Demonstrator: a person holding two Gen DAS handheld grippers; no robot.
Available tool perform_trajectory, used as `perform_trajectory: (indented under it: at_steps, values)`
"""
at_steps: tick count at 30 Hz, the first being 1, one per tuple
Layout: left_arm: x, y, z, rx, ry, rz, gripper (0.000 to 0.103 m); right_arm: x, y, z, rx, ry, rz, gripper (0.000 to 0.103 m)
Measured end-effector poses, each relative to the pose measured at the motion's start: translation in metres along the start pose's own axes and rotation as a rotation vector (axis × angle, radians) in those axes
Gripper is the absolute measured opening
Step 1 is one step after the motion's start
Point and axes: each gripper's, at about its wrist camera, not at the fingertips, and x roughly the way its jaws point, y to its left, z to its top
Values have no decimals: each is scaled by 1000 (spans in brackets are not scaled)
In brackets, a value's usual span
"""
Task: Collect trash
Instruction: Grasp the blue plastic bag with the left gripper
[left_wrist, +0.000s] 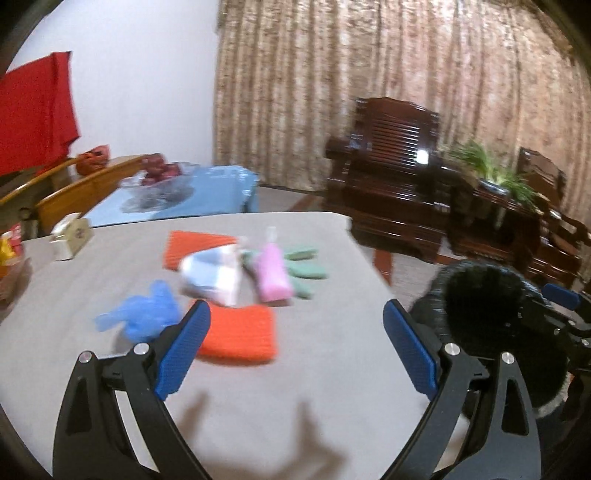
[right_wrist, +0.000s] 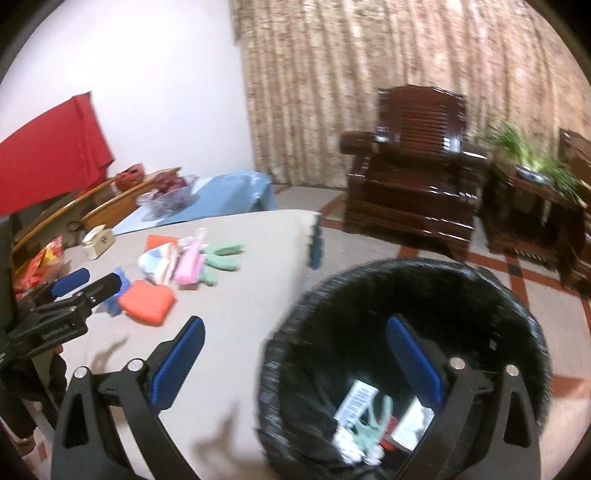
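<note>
My left gripper (left_wrist: 295, 314) stands open above the grey table (left_wrist: 295, 387) with nothing between its blue pads. Just beyond it lie an orange cloth (left_wrist: 240, 339), a blue glove (left_wrist: 140, 317), a white-and-blue bag (left_wrist: 214, 277), a pink bottle (left_wrist: 273, 273), a green glove (left_wrist: 306, 269) and a second orange cloth (left_wrist: 195, 251). My right gripper (right_wrist: 295, 328) is open and empty, one finger over the table edge and the other over the black-lined bin (right_wrist: 461, 295). In the bin lie a white carton (right_wrist: 354, 402) and a green item (right_wrist: 373, 424). The left gripper (right_wrist: 96, 282) shows at the right wrist view's left.
A tissue box (left_wrist: 70, 240) and snack packets (left_wrist: 7, 254) sit at the table's left. Behind are a blue-covered table with a fruit bowl (left_wrist: 159, 184), a dark wooden armchair (left_wrist: 391, 192), a side table with a plant (left_wrist: 495, 184), and curtains. The bin (left_wrist: 491, 314) stands off the table's right edge.
</note>
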Motion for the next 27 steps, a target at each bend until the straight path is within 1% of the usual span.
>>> perform_trajectory:
  at_steps: [5,12,19,27]
  values:
    - [-5,40,2,-33,-2,83,92,24,36,8,-46,7,63,97]
    - [-4,79,-3,-68,6,152,92,54,72,16,-76,24,111,97]
    - [13,108,-8,-95,32,206,92,87,94,16,-88,58,117,97]
    - [52,136,-12,-127,83,237,92,121,106,6,-99,116,93,97]
